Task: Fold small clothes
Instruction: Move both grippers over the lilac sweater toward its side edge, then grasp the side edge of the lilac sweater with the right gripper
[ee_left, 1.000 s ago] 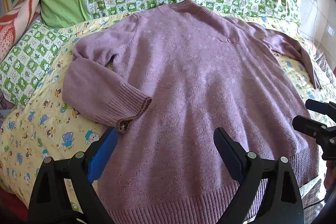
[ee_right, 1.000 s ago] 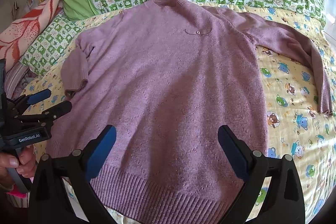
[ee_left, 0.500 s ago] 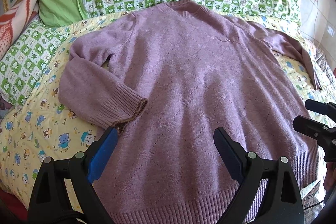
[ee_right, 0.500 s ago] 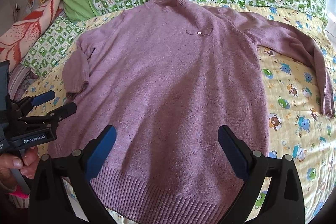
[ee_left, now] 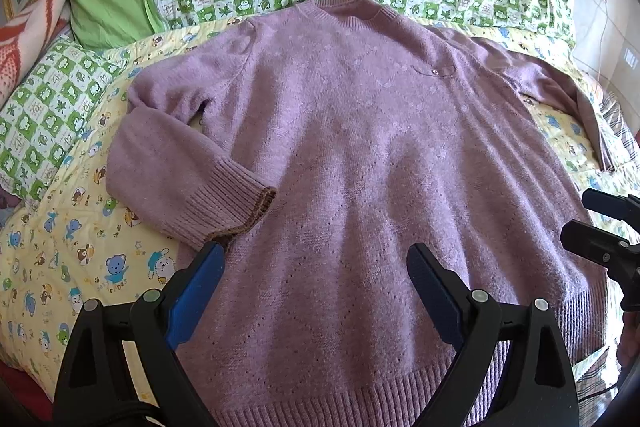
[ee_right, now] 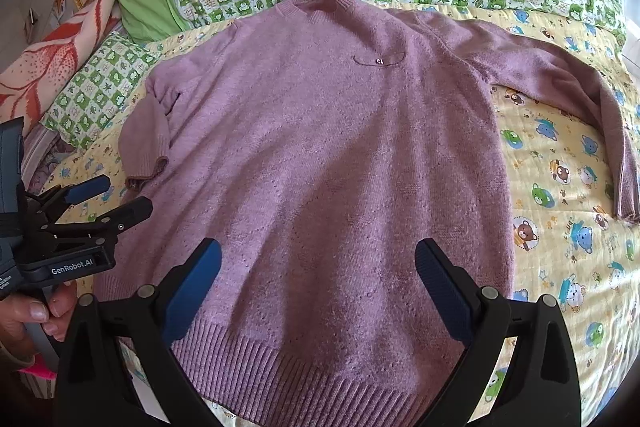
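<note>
Slightly forward since a second ago, the left gripper (ee_left: 316,267) hovers released over the purple sweater (ee_left: 360,167), near its folded left cuff (ee_left: 236,211); the right gripper (ee_right: 318,263), also released, hangs above the sweater's hem on the yellow quilt (ee_right: 560,211).

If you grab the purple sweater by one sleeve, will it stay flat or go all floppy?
Probably floppy: the purple sweater is soft knit, and its left sleeve already lies bent back on itself. It would likely drape and drag rather than slide, since the fuzzy knit rests on the quilted bedspread.
</note>
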Demonstrator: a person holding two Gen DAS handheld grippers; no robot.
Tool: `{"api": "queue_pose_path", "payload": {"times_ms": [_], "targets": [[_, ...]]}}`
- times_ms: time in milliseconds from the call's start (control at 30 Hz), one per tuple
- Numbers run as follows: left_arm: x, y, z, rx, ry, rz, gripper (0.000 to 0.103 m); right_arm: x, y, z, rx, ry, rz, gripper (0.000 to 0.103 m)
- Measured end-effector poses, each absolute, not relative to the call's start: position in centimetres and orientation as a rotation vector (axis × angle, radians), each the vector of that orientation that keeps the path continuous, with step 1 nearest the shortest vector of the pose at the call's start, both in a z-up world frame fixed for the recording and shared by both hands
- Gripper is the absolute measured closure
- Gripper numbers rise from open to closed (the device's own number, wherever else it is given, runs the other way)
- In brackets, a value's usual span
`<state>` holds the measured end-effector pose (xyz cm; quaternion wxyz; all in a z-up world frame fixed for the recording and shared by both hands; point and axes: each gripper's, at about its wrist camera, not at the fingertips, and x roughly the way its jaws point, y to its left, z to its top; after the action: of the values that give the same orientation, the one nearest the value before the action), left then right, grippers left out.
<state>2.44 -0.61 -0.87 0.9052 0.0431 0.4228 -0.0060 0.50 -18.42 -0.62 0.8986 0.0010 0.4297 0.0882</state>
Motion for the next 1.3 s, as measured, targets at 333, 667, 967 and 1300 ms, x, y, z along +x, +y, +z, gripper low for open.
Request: {"api": "queue_pose_path", "payload": {"times_ms": [333,667,967,1300], "targets": [[3.0,-0.9,-1.3,0.081,0.887,-0.015,0.01,0.6,-18.3,-0.7,0.017,0.904,0.189,0.006],[3.8,-1.2,-1.9,0.07,0.925,-0.02,0.01,0.7,-18.3,-0.7,0.032,0.904,0.197,0.006],[5.1,-1.7,-2.2,0.057,0.956,-0.024,0.01,1.1,-18.2,-0.8,0.065,0.925,0.218,0.008],[8.0,-2.7,-2.3,0.058,0.967,-0.029,0.01,2.3,-21.1,-0.7,0.098,0.988,0.16,0.01]]}}
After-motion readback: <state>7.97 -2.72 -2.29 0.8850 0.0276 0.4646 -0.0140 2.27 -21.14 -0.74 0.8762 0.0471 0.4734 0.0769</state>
